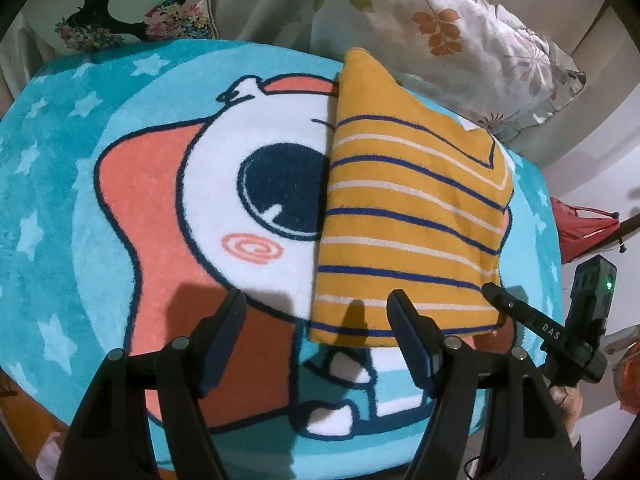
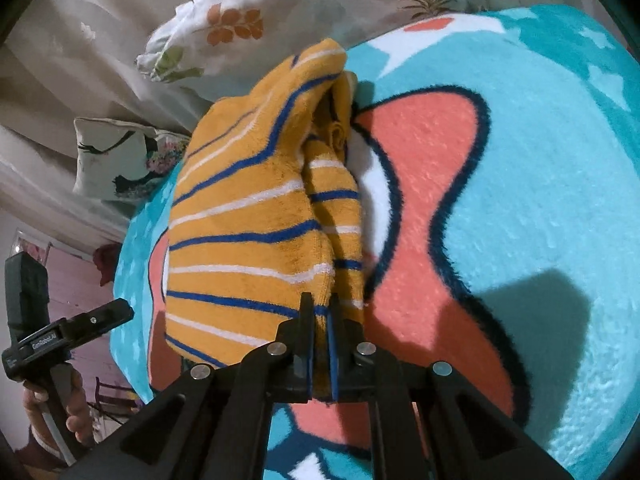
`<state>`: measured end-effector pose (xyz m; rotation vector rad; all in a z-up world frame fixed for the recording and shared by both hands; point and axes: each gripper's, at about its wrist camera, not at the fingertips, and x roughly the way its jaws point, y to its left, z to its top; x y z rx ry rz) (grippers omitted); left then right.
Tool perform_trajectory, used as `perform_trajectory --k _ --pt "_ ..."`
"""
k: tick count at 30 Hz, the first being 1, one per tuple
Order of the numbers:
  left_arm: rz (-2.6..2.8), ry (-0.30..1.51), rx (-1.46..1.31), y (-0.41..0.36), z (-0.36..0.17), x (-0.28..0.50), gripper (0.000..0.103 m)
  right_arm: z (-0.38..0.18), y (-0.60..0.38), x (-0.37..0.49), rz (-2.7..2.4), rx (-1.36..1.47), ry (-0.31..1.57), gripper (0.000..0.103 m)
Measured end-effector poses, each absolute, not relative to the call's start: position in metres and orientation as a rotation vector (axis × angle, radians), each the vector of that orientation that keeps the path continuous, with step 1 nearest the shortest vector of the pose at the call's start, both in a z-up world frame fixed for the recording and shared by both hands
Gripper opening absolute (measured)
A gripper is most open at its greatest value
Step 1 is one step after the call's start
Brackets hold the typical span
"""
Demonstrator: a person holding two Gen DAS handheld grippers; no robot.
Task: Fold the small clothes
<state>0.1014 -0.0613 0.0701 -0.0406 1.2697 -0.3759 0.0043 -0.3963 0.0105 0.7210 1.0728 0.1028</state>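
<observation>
Striped garment [image 1: 408, 216] on cartoon rug [image 1: 80, 208], folded lengthwise, further folds pending; right tool [image 2: 320, 312] clamped on its near edge, left tool [image 1: 316, 312] wide, empty

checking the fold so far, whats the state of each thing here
striped garment: folded, lying on the rug, one corner pinched
right gripper: shut on the garment's near corner
left gripper: open, holding nothing
rug: spread flat
leaf pillow: lying behind the rug
</observation>
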Motion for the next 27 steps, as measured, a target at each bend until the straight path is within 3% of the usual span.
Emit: perform_trajectory --k 9,12,16,21,27 --pt "-0.346 1.286 -0.059 -0.050 0.063 0.109 0.072 0.002 -0.403 0.001 0.120 0.760 1.055 0.010" --pt "-0.383 1.304 -0.095 -0.047 0.061 0.116 0.072 0.014 -0.406 -0.001 0.133 0.781 1.041 0.023" --pt "-0.458 1.292 -0.117 -0.052 0.058 0.136 0.076 0.043 -0.417 -0.004 0.110 0.812 0.923 0.069" --pt "-0.619 1.256 -0.076 -0.083 0.042 0.183 0.080 0.058 -0.426 0.028 0.015 0.803 0.887 0.077" --pt "-0.789 1.387 -0.232 -0.122 0.003 0.223 0.082 0.028 -0.415 0.105 0.023 0.769 1.001 0.079"
